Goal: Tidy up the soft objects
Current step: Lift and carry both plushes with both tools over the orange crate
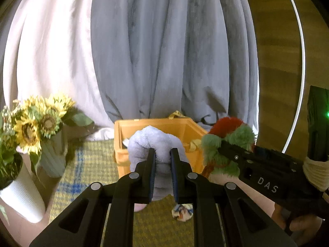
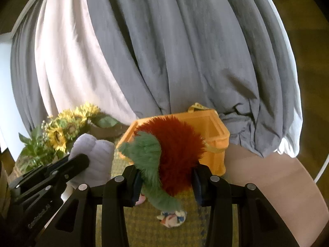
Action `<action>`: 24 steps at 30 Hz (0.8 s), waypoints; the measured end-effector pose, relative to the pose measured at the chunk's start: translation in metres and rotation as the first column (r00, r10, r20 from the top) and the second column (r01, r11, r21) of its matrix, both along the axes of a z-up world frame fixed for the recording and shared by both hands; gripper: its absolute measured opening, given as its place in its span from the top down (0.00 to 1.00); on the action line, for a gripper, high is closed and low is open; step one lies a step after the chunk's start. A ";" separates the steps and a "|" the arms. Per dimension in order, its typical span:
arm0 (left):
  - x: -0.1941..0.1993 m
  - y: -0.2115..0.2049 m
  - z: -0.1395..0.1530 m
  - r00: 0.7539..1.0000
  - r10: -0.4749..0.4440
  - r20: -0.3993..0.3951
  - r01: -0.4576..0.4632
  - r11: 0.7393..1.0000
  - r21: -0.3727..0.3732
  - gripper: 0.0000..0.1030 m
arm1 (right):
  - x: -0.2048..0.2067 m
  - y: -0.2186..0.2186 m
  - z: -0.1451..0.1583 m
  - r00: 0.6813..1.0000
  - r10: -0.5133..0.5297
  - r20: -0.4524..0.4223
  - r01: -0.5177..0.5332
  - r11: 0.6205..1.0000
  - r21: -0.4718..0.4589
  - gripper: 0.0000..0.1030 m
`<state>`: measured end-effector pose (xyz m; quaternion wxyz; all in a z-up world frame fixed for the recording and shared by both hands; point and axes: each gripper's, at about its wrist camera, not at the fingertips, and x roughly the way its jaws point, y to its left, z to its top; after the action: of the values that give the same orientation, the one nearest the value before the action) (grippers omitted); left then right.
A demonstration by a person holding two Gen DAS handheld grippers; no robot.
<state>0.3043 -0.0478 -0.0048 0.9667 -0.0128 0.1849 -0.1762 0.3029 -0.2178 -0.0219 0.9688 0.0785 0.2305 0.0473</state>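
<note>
My left gripper is shut on a pale lavender plush toy, held up in front of an orange basket. Beside it on the right, my right gripper holds a fuzzy red and green plush toy. From the right wrist view, the right gripper is shut on that red and green plush toy, lifted before the orange basket. The left gripper with the lavender plush shows at the left. A small patterned soft toy lies on the mat below.
Sunflowers in white vases stand at the left. A yellow checked mat covers the table. Grey curtains and a white drape hang behind the basket. The small patterned toy lies near the front.
</note>
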 end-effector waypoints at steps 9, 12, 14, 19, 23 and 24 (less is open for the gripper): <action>0.014 0.001 0.017 0.998 0.001 0.070 -0.001 1.000 -0.003 0.85 | 0.016 0.002 0.015 0.998 -0.006 0.058 0.006 1.000 0.005 0.60; 0.020 0.001 0.021 0.996 -0.003 0.084 0.004 1.000 -0.003 0.85 | 0.022 0.000 0.019 0.997 -0.005 0.074 0.005 1.000 0.004 0.60; 0.024 0.001 0.023 0.996 -0.008 0.091 0.007 1.000 0.001 0.85 | 0.026 -0.001 0.020 0.997 -0.005 0.080 0.005 1.000 0.004 0.60; 0.041 -0.002 0.028 0.994 -0.015 0.108 0.014 1.000 0.007 0.85 | 0.039 -0.004 0.022 0.996 -0.008 0.090 0.008 1.000 0.004 0.60; 0.054 -0.005 0.029 0.993 -0.019 0.118 0.017 1.000 0.014 0.85 | 0.051 -0.007 0.024 0.995 -0.011 0.101 0.010 1.000 0.005 0.60; 0.057 -0.006 0.030 0.992 -0.020 0.121 0.018 1.000 0.018 0.85 | 0.054 -0.008 0.025 0.995 -0.009 0.104 0.009 1.000 0.004 0.60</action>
<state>0.3615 -0.0539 0.0249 0.9745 0.0081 0.1276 -0.1843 0.3569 -0.2254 0.0029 0.9795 0.0789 0.1791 0.0475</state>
